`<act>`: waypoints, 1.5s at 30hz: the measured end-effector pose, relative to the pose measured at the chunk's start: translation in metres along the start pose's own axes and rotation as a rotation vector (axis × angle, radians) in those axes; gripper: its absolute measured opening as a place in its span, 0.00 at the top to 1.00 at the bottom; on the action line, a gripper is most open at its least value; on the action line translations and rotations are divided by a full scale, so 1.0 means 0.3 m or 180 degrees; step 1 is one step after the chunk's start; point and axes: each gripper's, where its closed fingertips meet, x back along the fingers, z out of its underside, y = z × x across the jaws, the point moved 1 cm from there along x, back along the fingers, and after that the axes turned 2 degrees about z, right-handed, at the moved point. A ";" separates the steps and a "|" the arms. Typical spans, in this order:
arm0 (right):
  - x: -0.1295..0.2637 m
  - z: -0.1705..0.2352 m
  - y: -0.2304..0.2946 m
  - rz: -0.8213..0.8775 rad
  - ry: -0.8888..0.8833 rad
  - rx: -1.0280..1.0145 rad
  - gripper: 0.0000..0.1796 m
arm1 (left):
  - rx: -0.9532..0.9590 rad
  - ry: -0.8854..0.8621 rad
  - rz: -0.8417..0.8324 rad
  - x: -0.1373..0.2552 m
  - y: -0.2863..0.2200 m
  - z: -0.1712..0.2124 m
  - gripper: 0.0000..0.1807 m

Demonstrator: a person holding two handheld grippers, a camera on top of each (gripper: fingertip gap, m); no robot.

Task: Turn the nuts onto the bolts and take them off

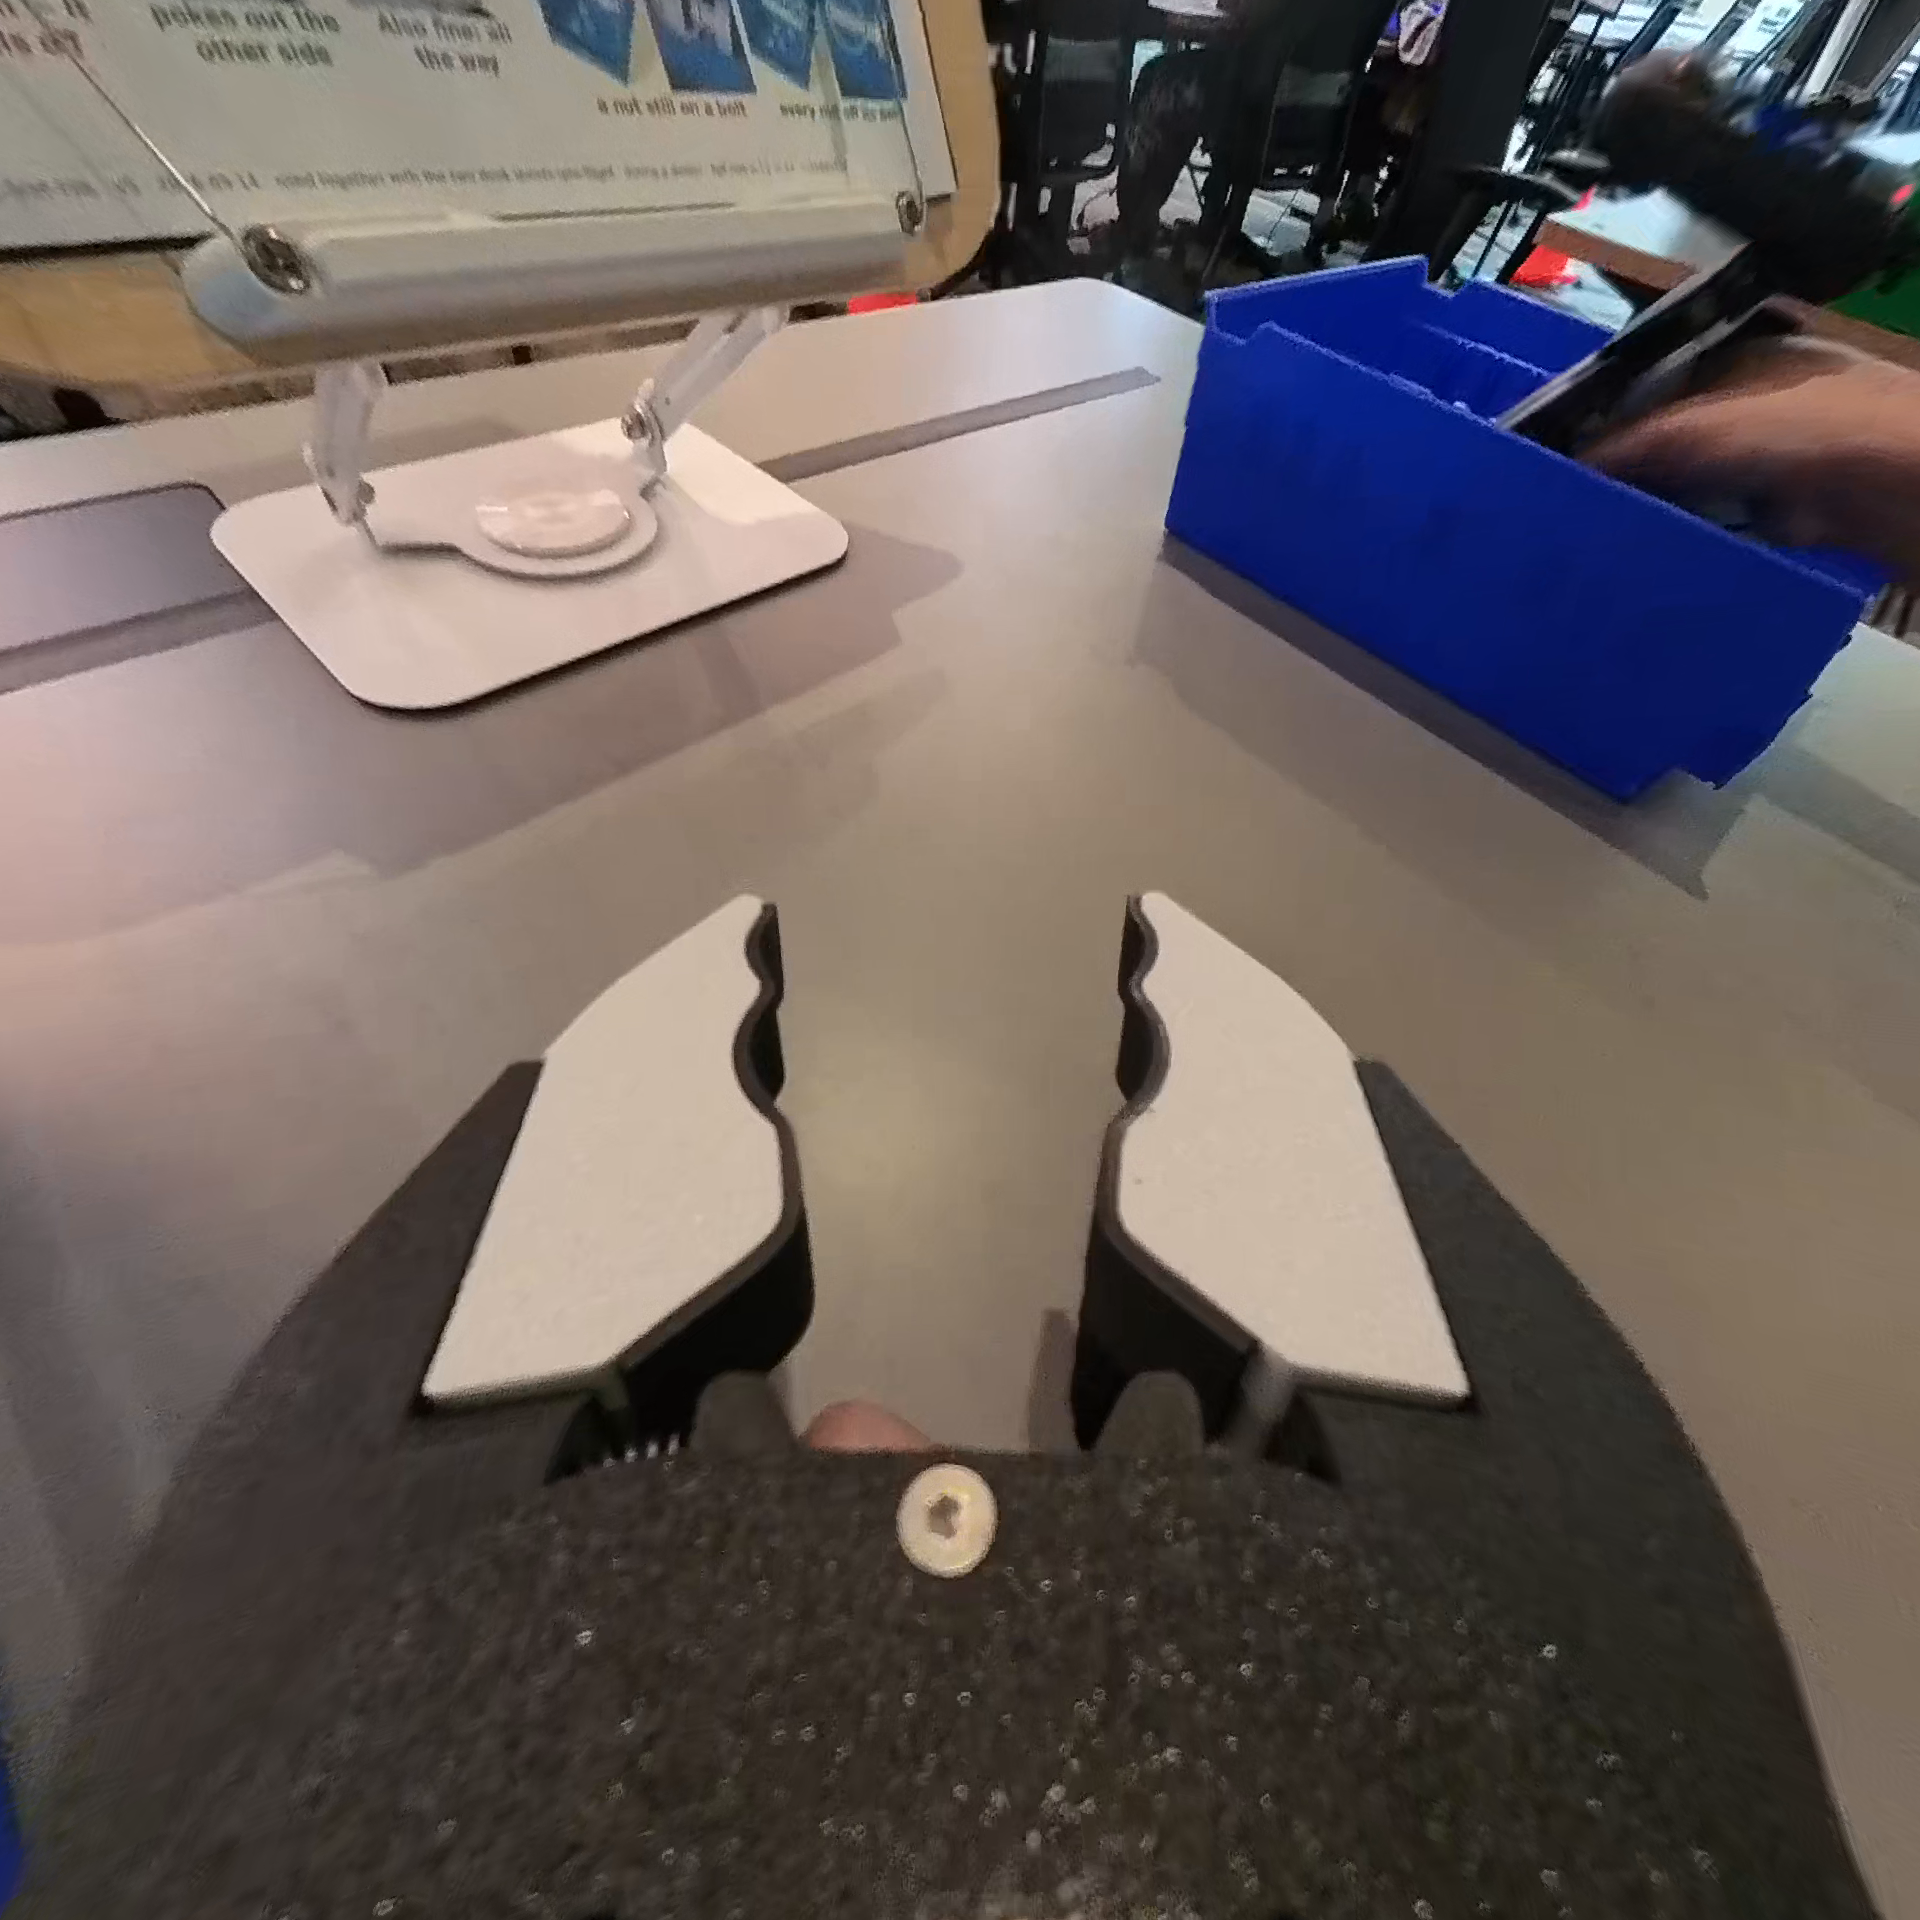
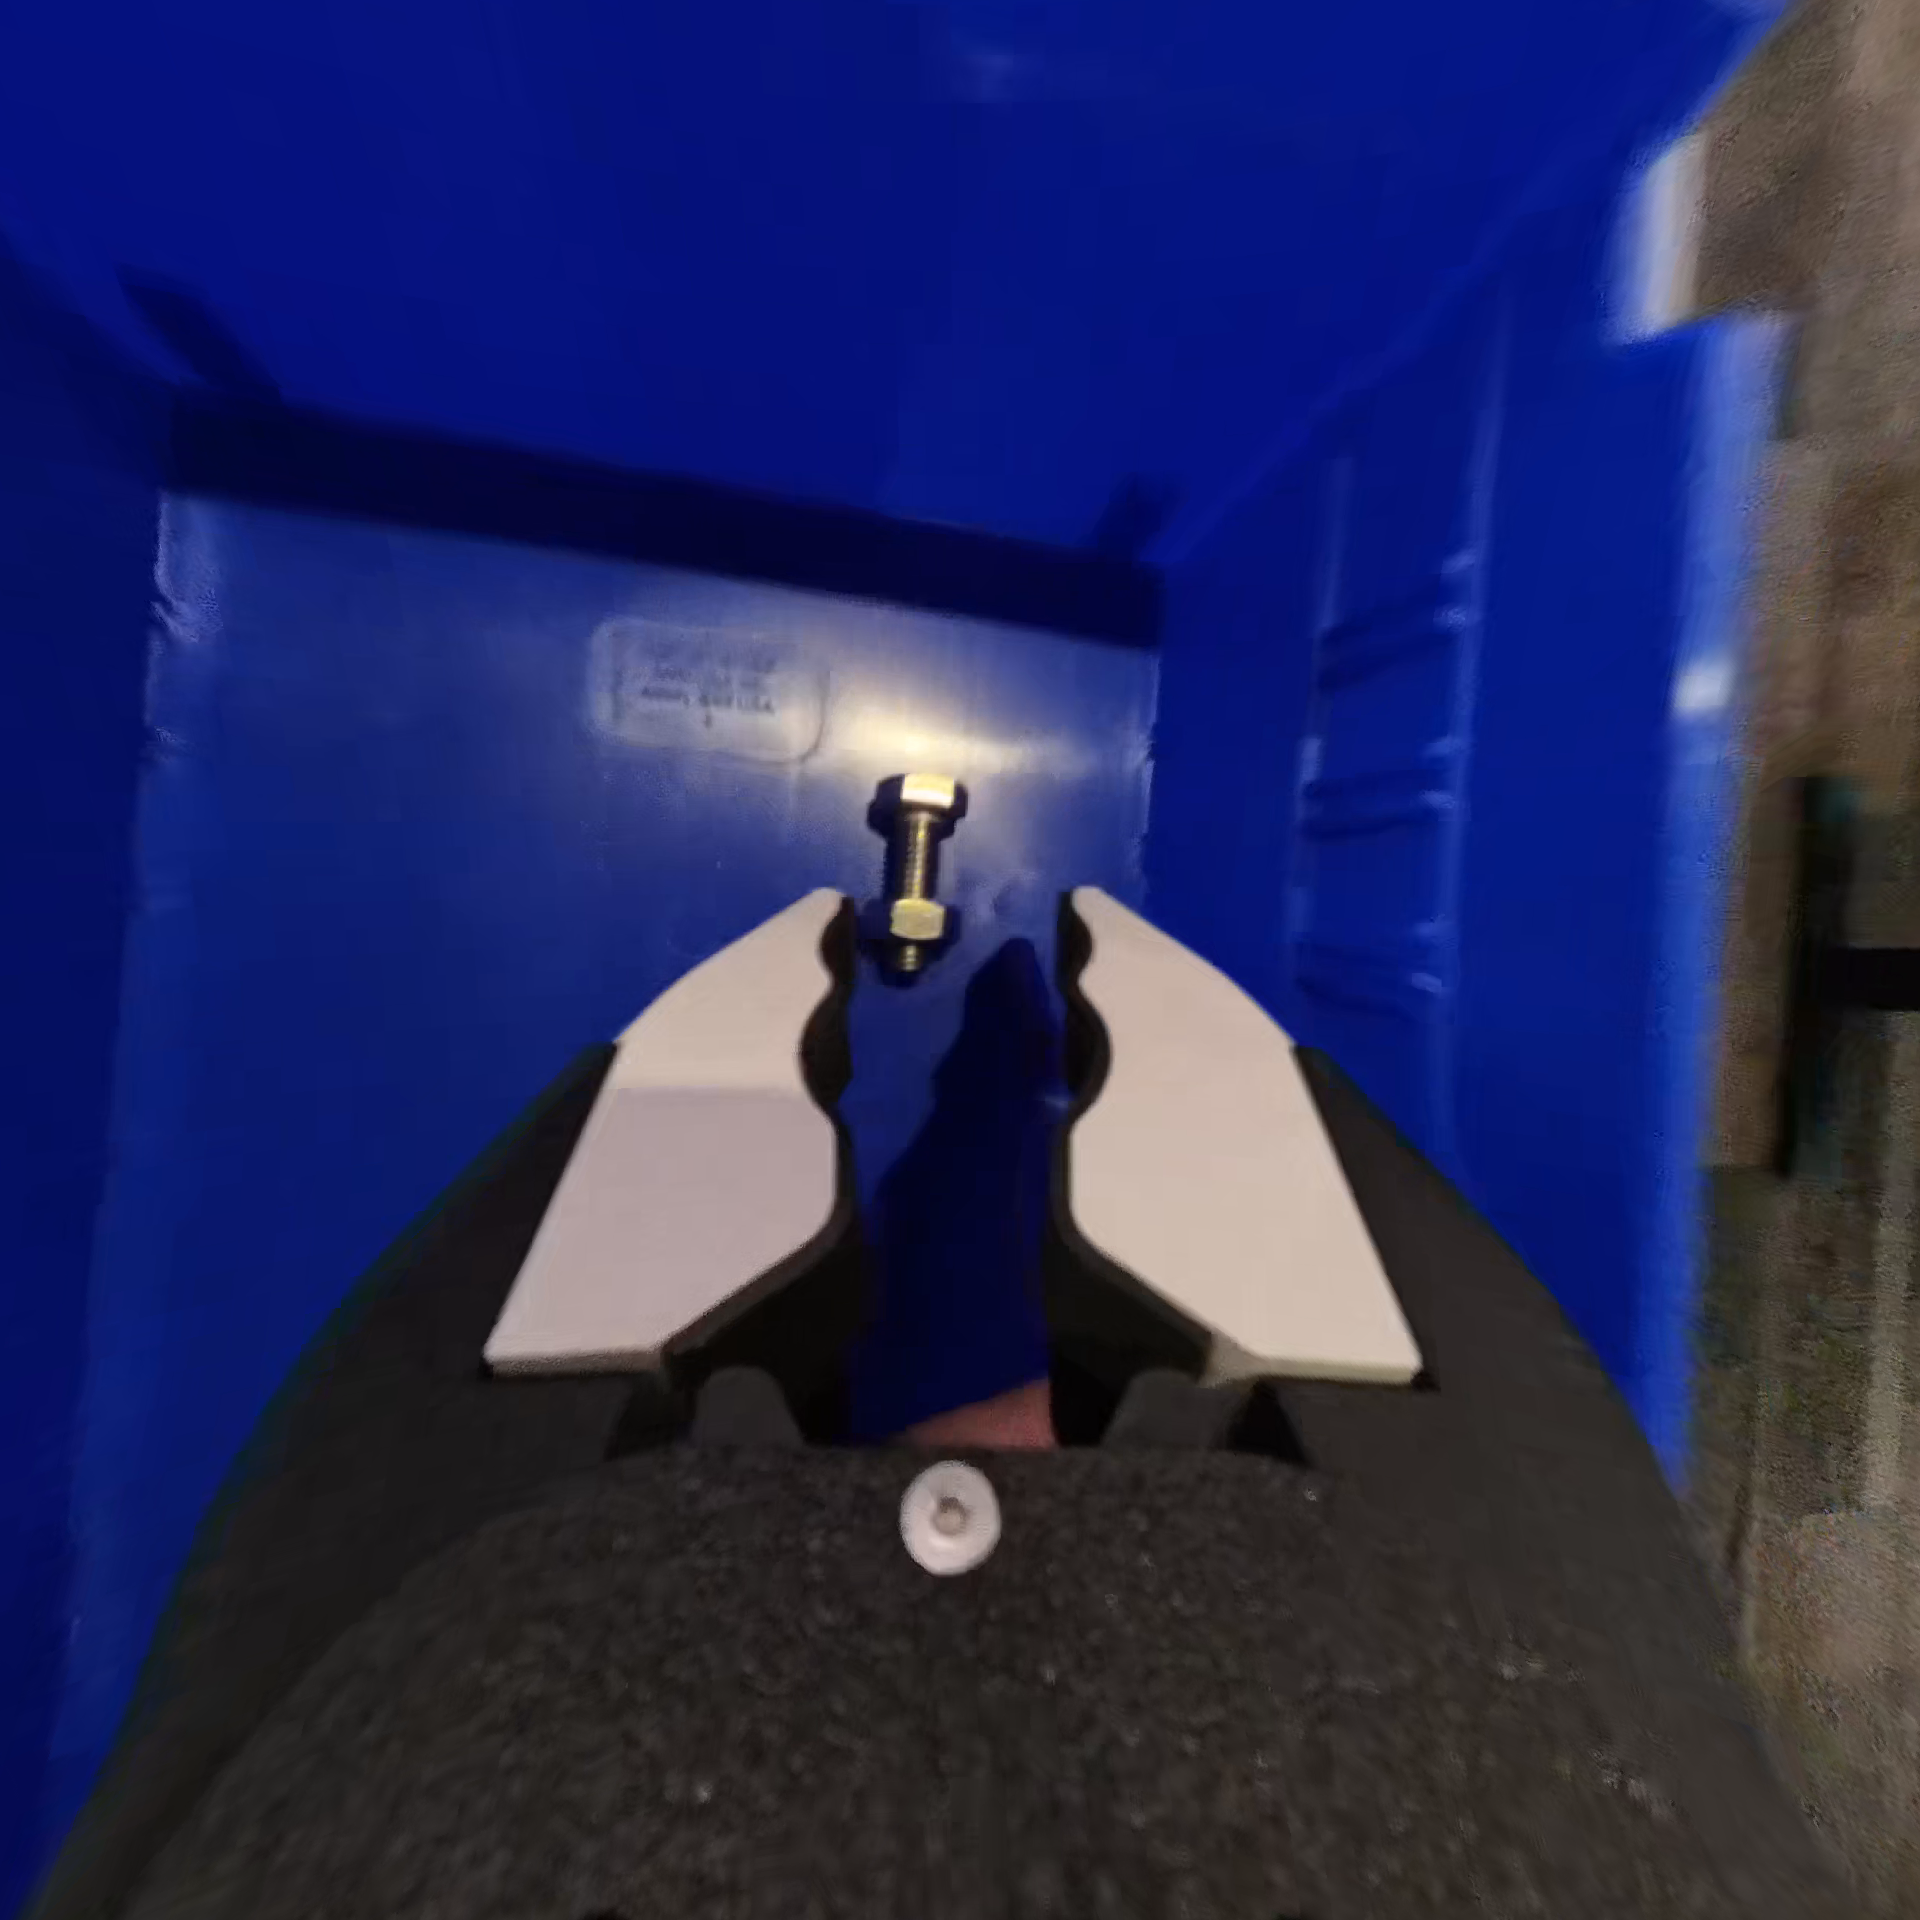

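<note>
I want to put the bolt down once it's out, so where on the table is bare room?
The grey table is bare between the white stand base and the blue bin, ahead of the left hand-held gripper.

A workshop or lab is suggested. A grey surface (image 1: 935,727) is seen carrying a blue plastic parts bin (image 1: 1455,582) at the right of the frame and a white stand (image 1: 520,561) with an instruction sheet (image 1: 468,94) at the upper left. Chairs and cluttered desks (image 1: 1299,125) are glimpsed, blurred, at the upper right.
</note>
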 end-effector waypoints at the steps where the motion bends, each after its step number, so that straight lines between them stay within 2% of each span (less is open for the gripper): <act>1: 0.048 -0.029 0.000 0.0116 -0.0204 0.0010 0.74 | 0.0038 0.0059 0.0036 -0.005 -0.001 0.009 0.63; 3: 0.205 -0.113 0.049 0.0266 -0.0831 0.0084 0.71 | 0.0086 0.0156 0.0090 -0.016 -0.005 0.025 0.60; 5: 0.420 -0.199 0.186 0.0125 -0.1641 0.0170 0.73 | 0.0035 0.0177 0.0043 -0.022 -0.004 0.030 0.59; 8: 0.675 -0.232 0.537 -0.0791 -0.2433 0.0346 0.75 | -0.0061 0.0269 -0.0021 -0.037 -0.010 0.044 0.57; 10: 0.734 -0.197 0.776 -0.1513 -0.2557 0.0451 0.75 | -0.0060 0.0256 -0.0089 -0.041 -0.012 0.045 0.58; 13: 0.644 -0.103 1.054 -0.2185 -0.2290 0.0543 0.74 | -0.0086 0.0307 -0.0169 -0.050 -0.014 0.058 0.57; 16: 0.532 -0.048 1.160 -0.2356 -0.2128 0.0441 0.75 | -0.0138 0.0332 -0.0276 -0.058 -0.004 0.070 0.58; 17: 0.533 -0.040 1.173 -0.2429 -0.2029 0.0471 0.72 | -0.0164 0.0338 -0.0327 -0.060 0.002 0.073 0.58; 20: 0.566 -0.066 1.107 -0.2051 -0.2386 0.0542 0.78 | -0.0191 0.0318 -0.0374 -0.068 0.006 0.072 0.59; 21: 0.555 -0.058 1.097 -0.1988 -0.2401 0.0579 0.77 | -0.0200 0.0344 -0.0342 -0.074 -0.002 0.075 0.60; 24: 0.473 -0.013 1.097 -0.1923 -0.2065 0.0677 0.75 | -0.0232 0.0346 -0.0320 -0.085 -0.020 0.072 0.61; 31: 0.455 0.001 1.113 -0.1932 -0.1961 0.0734 0.75 | -0.0012 0.0268 -0.0144 -0.054 -0.064 0.041 0.64; 33: 0.457 0.002 1.113 -0.1954 -0.1959 0.0713 0.75 | -0.0074 0.0229 -0.0078 0.016 -0.094 -0.012 0.64; 35: 0.460 0.000 1.112 -0.2020 -0.1951 0.0669 0.76 | -0.0323 0.0255 -0.0158 0.139 -0.095 -0.098 0.62; 38: 0.465 0.005 1.125 -0.2220 -0.1873 0.0626 0.77 | -0.0628 0.0447 -0.0527 0.378 0.008 -0.236 0.63; 39: 0.466 0.006 1.129 -0.2257 -0.1858 0.0618 0.77 | -0.0693 0.0673 -0.0593 0.449 0.056 -0.247 0.64; 42: 0.471 0.003 1.134 -0.2219 -0.1897 0.0677 0.77 | -0.0809 0.1644 -0.0946 0.597 0.265 -0.145 0.63; 45: 0.473 0.009 1.145 -0.2229 -0.1889 0.0728 0.77 | -0.0524 0.2383 -0.0822 0.609 0.415 0.069 0.61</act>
